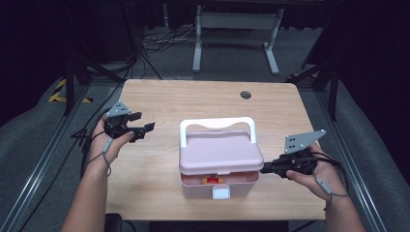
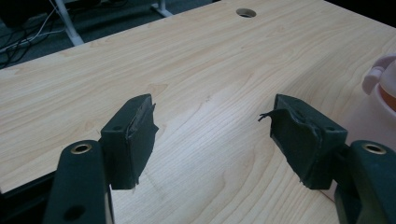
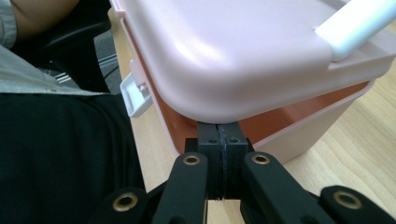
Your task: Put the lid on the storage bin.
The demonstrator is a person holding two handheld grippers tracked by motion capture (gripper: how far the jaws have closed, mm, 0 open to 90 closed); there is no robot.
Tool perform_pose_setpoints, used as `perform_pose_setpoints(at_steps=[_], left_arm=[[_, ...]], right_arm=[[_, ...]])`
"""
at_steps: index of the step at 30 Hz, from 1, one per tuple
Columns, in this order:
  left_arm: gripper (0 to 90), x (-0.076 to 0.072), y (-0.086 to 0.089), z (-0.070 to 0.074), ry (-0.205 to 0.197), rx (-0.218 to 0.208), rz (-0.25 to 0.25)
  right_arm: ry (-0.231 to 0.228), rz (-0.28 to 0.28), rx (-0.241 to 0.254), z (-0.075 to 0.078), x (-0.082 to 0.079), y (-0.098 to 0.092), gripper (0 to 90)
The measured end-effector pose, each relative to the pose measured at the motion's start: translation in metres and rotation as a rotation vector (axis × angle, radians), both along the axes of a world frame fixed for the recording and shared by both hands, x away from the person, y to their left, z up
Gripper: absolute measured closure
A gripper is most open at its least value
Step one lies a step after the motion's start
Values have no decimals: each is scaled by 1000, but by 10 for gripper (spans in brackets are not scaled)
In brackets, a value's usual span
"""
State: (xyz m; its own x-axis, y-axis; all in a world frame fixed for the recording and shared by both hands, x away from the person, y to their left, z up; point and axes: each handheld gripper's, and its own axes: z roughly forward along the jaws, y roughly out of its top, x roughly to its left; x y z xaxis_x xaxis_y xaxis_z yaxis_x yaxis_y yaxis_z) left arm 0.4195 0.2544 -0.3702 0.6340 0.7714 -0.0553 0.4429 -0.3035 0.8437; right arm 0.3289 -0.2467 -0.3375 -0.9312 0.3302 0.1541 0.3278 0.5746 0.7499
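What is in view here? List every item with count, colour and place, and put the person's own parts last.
Table: one, light wood, centre of the high view.
Cable hole: one, dark, far right part of the tabletop.
Box: one, pink, near middle of the table; lid raised a little above the base.
Handle: one, white, standing up over the lid.
Latch: one, white, front of the base.
Desk frame: one, white, on the floor beyond the table.
Left gripper: one, black, jaws apart, above the table's left part.
Right gripper: one, black, jaws together, tips under the lid's right edge.
Hands: left hand, right hand.
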Motion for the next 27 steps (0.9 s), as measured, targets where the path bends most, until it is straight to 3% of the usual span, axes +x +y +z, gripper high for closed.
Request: perform_pose_setpoints(at_steps=[27], left_arm=[[309,3,-5,-6,26,17,-13]], right_arm=[[59,62,-119,-5,-5,4,900]])
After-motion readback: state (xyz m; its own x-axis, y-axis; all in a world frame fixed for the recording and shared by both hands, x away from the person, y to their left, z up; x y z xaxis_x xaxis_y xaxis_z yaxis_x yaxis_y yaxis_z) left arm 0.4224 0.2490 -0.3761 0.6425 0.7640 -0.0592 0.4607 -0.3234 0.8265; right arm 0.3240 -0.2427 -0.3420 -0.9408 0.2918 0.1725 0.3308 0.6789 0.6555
